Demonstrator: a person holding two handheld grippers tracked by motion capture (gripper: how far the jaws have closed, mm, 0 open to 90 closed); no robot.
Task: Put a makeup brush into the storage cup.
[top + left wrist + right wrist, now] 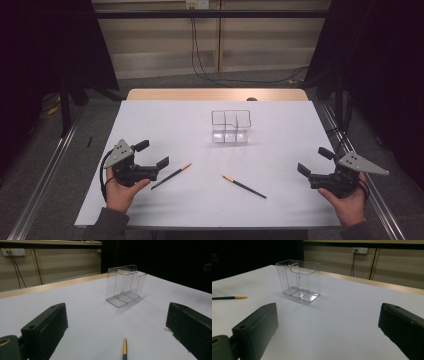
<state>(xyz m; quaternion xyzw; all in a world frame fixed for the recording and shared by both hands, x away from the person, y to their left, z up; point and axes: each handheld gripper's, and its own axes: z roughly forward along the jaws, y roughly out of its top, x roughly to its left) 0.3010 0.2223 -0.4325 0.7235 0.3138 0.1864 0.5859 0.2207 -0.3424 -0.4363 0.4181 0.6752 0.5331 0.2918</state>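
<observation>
Pens, slim and dark with orange tips, one and another, lie before a clear plastic holder; left claw and right claw gape wide, empty.

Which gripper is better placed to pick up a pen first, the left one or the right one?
Probably the left. The left gripper is open and the left pen lies just ahead, its gold tip between the jaws in the left gripper view. The right gripper, also open, sits farther from the right pen.

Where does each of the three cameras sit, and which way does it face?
High view: above the person's side, looking forward and down on the white table; both hands with left gripper and right gripper.
Left gripper view: rides the left gripper, facing a pen.
Right gripper view: rides the right gripper, facing across the table.
All share the clear organizer.
</observation>
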